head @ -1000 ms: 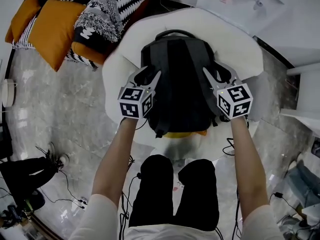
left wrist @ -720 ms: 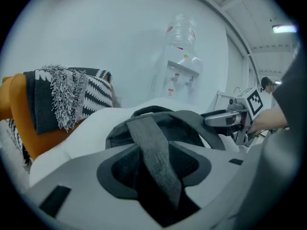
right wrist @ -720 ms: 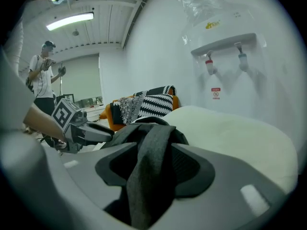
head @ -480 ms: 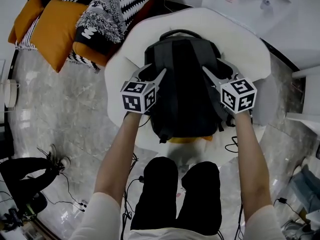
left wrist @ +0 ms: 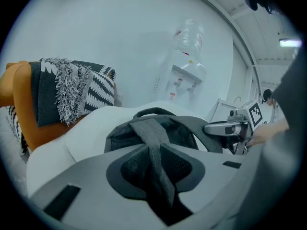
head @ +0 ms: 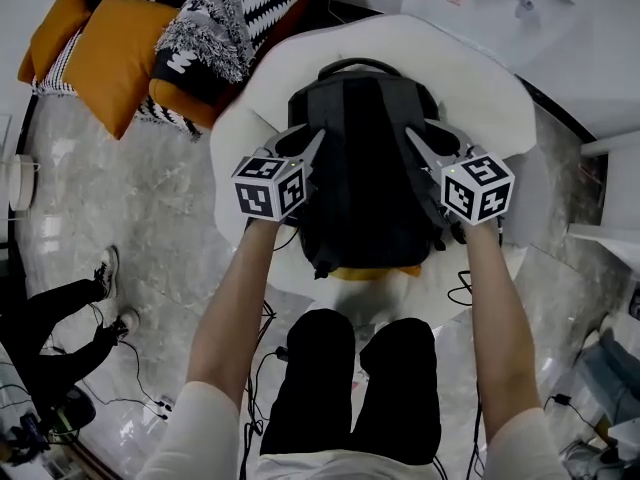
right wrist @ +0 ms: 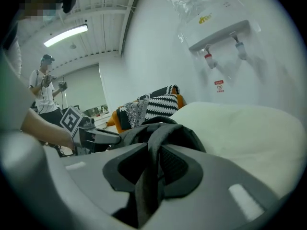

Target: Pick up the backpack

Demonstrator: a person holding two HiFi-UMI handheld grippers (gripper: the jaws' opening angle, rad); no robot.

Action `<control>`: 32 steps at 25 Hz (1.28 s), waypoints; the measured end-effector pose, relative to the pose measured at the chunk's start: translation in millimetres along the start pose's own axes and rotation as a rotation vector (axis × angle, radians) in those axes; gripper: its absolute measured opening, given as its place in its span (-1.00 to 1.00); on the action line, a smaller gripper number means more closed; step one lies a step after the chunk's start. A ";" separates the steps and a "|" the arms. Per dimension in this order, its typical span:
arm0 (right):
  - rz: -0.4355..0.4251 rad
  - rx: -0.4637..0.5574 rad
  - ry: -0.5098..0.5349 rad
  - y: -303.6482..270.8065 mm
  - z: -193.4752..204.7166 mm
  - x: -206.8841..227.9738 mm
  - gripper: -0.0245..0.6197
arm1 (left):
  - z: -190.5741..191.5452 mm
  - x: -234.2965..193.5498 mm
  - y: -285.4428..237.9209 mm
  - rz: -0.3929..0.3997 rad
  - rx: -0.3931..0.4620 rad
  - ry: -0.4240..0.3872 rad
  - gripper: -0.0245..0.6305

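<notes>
A black backpack (head: 365, 168) lies straps-up on a white round seat (head: 480, 78); its back panel also shows in the left gripper view (left wrist: 184, 128). My left gripper (head: 303, 140) is at its left shoulder strap (left wrist: 152, 138), and my right gripper (head: 428, 140) at its right shoulder strap (right wrist: 156, 147). Both pairs of jaws are closing. In each gripper view a grey strap runs up between the pads and looks pinched, at the left gripper (left wrist: 156, 159) and at the right gripper (right wrist: 153, 169). The top handle (head: 355, 65) is free.
Orange cushions (head: 110, 58) and a black-and-white throw (head: 220, 18) lie at the upper left. A water dispenser (right wrist: 216, 32) stands behind the seat. A bystander's legs (head: 50, 328) and cables (head: 130, 388) are on the marble floor at the lower left. Another person (right wrist: 43, 90) stands far off.
Both pairs of jaws have drawn in around the shoulder straps while the hands stayed about in place. The bystander's feet at the lower left have shifted.
</notes>
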State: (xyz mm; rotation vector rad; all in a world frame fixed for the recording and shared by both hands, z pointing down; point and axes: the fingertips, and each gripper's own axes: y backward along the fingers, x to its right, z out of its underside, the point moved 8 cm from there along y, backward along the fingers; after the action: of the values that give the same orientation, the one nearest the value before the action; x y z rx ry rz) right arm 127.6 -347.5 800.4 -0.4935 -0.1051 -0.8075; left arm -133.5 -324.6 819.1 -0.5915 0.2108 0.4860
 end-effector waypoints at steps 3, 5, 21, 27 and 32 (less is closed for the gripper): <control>0.001 0.006 -0.013 7.1 -6.0 -5.8 -0.74 | -10.4 4.5 11.2 -0.008 0.011 0.001 -0.75; -0.003 0.013 -0.021 15.5 -13.0 -10.6 -0.78 | -17.2 10.3 19.8 -0.004 0.012 0.000 -0.78; -0.032 0.028 -0.081 87.2 -73.3 -66.3 -0.81 | -61.9 60.0 105.9 0.017 -0.006 0.050 -0.84; -0.045 0.020 -0.125 114.9 -92.4 -88.8 -0.82 | -72.1 80.4 142.3 0.003 -0.008 0.088 -0.85; -0.045 0.009 -0.148 142.2 -100.2 -106.7 -0.82 | -79.2 98.5 169.2 0.008 -0.029 0.097 -0.85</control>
State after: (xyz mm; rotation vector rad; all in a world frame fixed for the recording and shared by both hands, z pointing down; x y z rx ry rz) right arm 145.9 -239.4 628.3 -0.5434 -0.2569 -0.8133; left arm -136.2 -211.1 641.0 -0.6433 0.2989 0.4696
